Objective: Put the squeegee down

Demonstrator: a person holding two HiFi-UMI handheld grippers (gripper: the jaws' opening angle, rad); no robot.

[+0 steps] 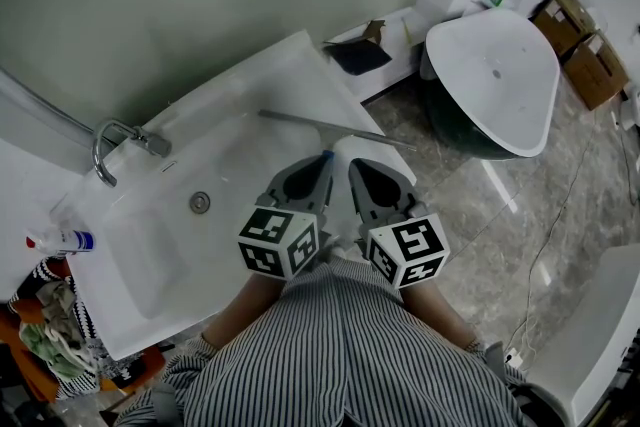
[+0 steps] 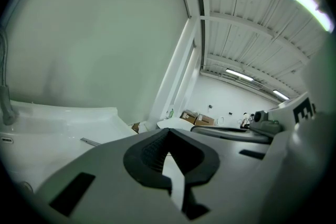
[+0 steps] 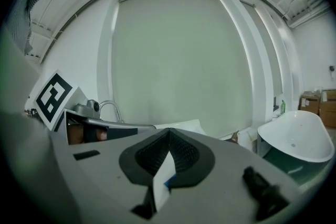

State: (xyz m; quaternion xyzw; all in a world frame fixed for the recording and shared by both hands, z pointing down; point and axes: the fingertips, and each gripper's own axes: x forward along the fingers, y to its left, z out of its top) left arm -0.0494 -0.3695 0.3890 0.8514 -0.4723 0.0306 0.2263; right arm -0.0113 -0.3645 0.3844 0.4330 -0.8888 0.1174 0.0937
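Hovering: left tool (image 1: 320, 160) and right tool (image 1: 355, 167) side by side over the near rim of the sink (image 1: 280, 65), just past the person's striped shirt (image 1: 340, 355).
Left tool: jaws closed tip to tip, nothing between them.
Right tool: jaws closed likewise, gripping nothing.
Squeegee (image 1: 335, 129): flat on the sink's right ledge, just beyond both tips, blade crosswise, blue handle end toward the left tool.
Faucet (image 1: 115, 140): chrome, at the sink's far left rim.
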